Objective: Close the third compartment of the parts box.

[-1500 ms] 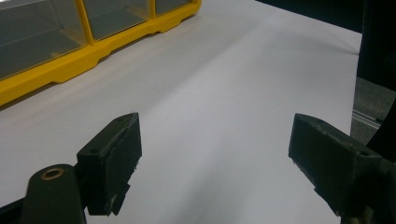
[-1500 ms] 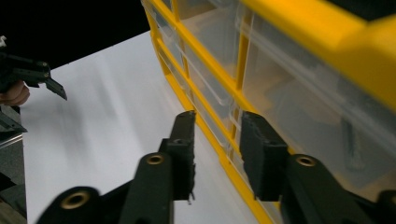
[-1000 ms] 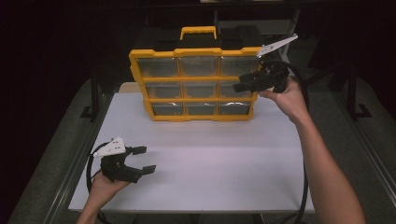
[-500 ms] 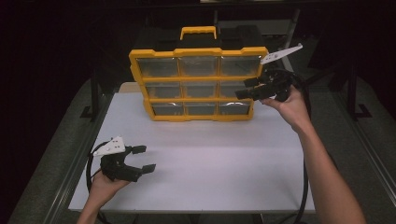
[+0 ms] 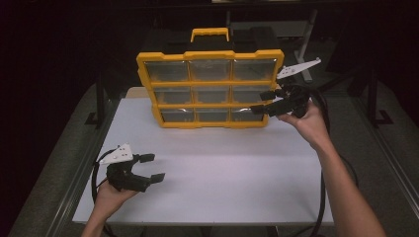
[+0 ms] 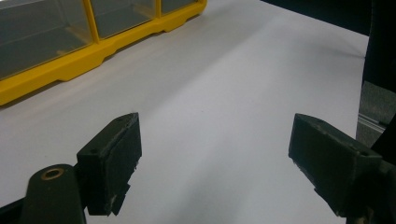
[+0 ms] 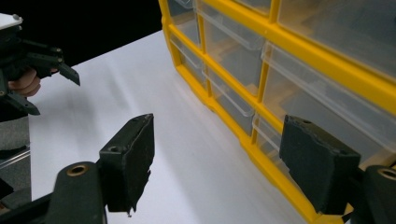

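Lowered since before to the right edge of the upright yellow plastic drawer organizer (image 5: 210, 89), right gripper (image 5: 266, 101) wide open, empty; left gripper (image 5: 150, 168) likewise agape over bare white tabletop (image 5: 237, 168).

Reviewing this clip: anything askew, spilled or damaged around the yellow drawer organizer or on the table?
Nothing stands out. The yellow organizer stands upright at the table's far edge, its drawers all pushed in. The left gripper and right gripper are both open, holding nothing.
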`<action>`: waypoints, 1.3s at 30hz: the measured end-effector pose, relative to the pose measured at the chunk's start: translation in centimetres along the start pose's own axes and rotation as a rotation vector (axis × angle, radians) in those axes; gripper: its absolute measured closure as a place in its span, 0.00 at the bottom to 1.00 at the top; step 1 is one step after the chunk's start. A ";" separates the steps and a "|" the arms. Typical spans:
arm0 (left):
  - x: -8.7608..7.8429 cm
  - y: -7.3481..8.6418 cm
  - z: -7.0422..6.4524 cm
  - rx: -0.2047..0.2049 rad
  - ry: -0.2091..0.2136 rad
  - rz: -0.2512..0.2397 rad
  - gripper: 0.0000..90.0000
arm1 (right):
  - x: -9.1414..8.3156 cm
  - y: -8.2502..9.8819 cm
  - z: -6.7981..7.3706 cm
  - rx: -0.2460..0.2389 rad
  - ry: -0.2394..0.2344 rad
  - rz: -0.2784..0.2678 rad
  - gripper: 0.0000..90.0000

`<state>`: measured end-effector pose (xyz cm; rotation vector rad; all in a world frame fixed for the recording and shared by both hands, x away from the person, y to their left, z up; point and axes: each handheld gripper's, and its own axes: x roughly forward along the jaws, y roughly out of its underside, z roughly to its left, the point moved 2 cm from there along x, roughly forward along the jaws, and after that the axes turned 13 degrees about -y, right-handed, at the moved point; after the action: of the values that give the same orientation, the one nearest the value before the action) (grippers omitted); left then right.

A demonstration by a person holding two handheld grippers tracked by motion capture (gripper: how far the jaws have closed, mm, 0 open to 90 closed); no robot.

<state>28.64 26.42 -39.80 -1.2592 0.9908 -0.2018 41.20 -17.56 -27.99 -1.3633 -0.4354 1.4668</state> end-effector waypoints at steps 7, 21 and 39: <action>0.0 0.0 0.0 0.000 -0.003 0.004 0.19 | 0.4 1.2 0.2 0.006 0.001 0.002 0.27; 0.0 0.0 0.3 -0.008 -0.019 0.003 0.19 | 0.8 3.1 0.8 -0.001 0.004 -0.009 0.24; -0.3 0.3 0.9 0.000 -0.055 0.016 0.19 | 1.5 6.9 2.2 -0.004 0.044 -0.016 0.18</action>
<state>28.97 27.31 -39.91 -1.2503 0.9538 -0.1536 36.62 -18.19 -33.70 -1.3894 -0.4201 1.4211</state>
